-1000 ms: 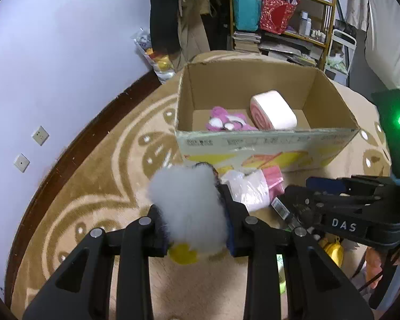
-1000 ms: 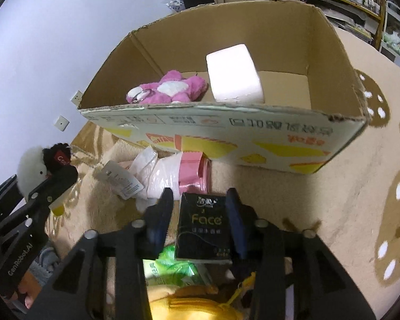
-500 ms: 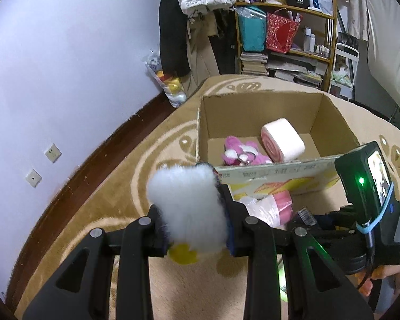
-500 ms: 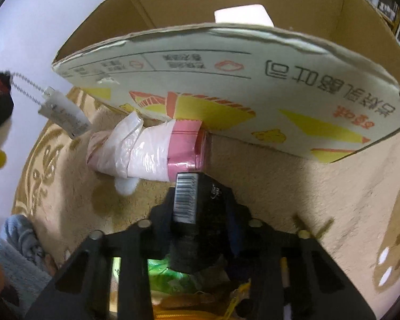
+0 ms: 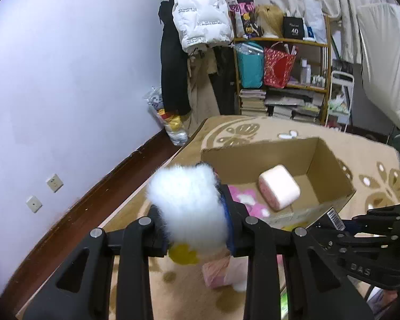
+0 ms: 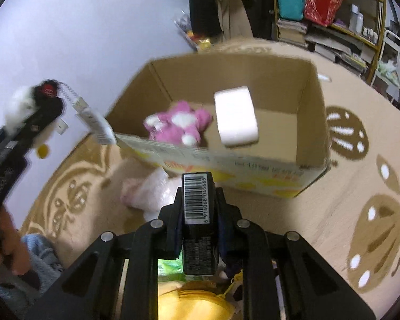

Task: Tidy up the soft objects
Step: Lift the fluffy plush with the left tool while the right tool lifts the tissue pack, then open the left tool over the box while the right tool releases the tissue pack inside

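My left gripper is shut on a fluffy white plush toy with yellow feet, held up in the air left of the open cardboard box. My right gripper is shut on a black tissue pack with a barcode, raised just in front of the box's near wall. Inside the box lie a pink plush bear and a white-pink toilet roll. The left gripper with the white plush and its hanging tag shows at the left of the right wrist view.
A pink-white plastic package lies on the beige patterned carpet before the box. A yellow soft item and green pack lie under my right gripper. A wall, hanging coats and a cluttered shelf stand behind.
Both grippers have risen with their loads. The tissue pack came up off the floor to box-rim height. The white plush went higher, so the box now sits lower in view.
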`<state>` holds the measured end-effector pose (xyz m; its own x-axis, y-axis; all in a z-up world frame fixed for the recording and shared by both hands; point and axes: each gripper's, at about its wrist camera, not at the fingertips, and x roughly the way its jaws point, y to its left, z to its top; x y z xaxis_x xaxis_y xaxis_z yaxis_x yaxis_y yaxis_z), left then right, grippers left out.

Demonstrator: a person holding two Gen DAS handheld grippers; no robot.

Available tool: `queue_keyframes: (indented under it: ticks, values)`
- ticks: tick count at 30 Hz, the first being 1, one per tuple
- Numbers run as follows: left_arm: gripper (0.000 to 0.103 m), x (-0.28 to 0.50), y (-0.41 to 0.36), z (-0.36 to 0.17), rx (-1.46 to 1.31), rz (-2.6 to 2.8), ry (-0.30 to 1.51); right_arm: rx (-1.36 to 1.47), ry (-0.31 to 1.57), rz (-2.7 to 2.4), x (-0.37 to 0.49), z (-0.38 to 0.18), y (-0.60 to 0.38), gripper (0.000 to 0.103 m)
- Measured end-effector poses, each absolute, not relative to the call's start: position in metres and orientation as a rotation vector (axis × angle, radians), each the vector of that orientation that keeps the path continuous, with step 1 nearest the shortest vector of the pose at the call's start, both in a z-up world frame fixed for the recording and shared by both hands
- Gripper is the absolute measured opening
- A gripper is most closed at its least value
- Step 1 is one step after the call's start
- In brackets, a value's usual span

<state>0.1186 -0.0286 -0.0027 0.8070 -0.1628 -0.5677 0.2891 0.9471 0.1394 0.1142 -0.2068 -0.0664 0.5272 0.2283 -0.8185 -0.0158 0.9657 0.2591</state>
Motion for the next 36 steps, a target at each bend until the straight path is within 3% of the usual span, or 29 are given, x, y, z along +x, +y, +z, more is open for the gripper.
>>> queue_keyframes:
  ticks: [13, 19, 36]
  values:
    - [0.030, 0.141, -0.052, 0.006, 0.260, -0.292, 0.553, 0.223, 0.721, 0.135, 0.116, -0.005, -0.221, 0.021]
    - [0.030, 0.153, -0.066, 0.008, 0.288, -0.289, 0.518, 0.233, 0.709, 0.112, 0.126, -0.007, -0.229, 0.021]
    - [0.031, 0.193, -0.085, -0.037, 0.279, -0.362, 0.678, 0.252, 0.754, 0.041, 0.155, -0.038, -0.262, 0.022]
